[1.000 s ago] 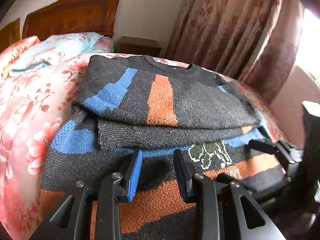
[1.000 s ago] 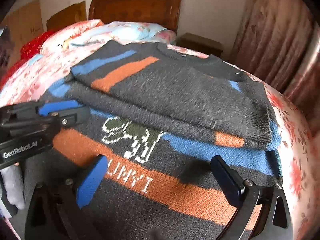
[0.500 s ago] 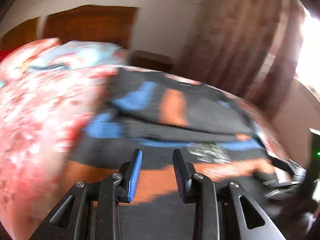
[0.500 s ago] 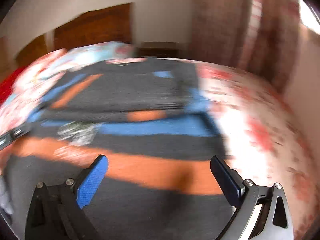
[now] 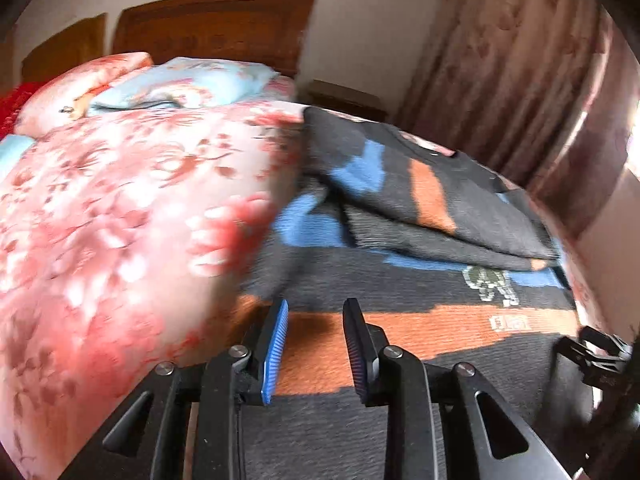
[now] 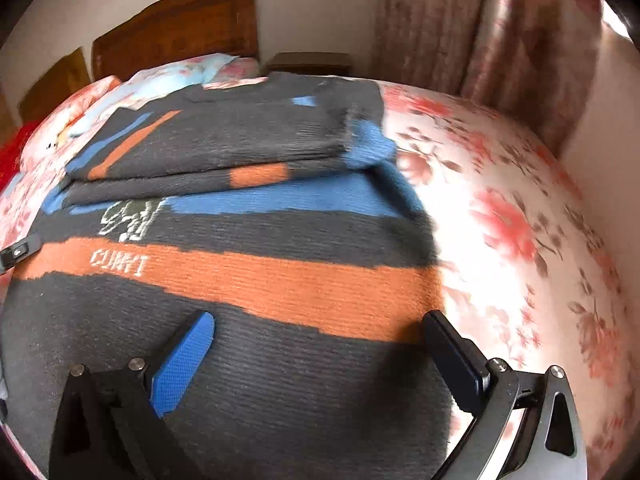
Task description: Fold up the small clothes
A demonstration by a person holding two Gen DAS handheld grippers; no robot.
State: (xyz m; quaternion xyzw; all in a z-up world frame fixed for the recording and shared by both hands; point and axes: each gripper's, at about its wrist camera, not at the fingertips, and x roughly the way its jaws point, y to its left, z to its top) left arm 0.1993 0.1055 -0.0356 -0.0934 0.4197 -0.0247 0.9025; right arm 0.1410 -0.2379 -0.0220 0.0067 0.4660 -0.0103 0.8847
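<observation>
Both hand-held grippers hung over the near end of the sweater [image 6: 256, 280], and neither had hold of anything. On the left hand-held gripper [image 5: 316, 344] the jaws stood narrow and were closing, the blue pads poised above the orange stripe near the sweater's left edge, with only air between them. On the right hand-held gripper [image 6: 320, 360] the jaws gaped wide, one blue pad over the dark knit, the other at the sweater's right edge where the bedspread began.

And the sweater itself lay flat on the bed, dark grey with blue and orange bands, a small knitted animal figure [image 6: 128, 216] and white lettering on the orange stripe. Its far half carried folded layers, sleeves tucked across the chest, making a thick ridge across the middle. The near half lay as a single smooth layer, with nothing on top of it.

Around it spread the floral bedspread [image 5: 120, 220], pink and red. In the left wrist view it bulged up high right beside the left gripper, crowding the sweater's left edge. Pillows [image 5: 184, 84] sat at the head of the bed against a wooden headboard [image 5: 216, 20]. A nightstand [image 6: 310, 64] stood beyond the sweater's collar, and patterned curtains [image 5: 520, 60] hung along the far side, sunlight breaking through at the edge.
</observation>
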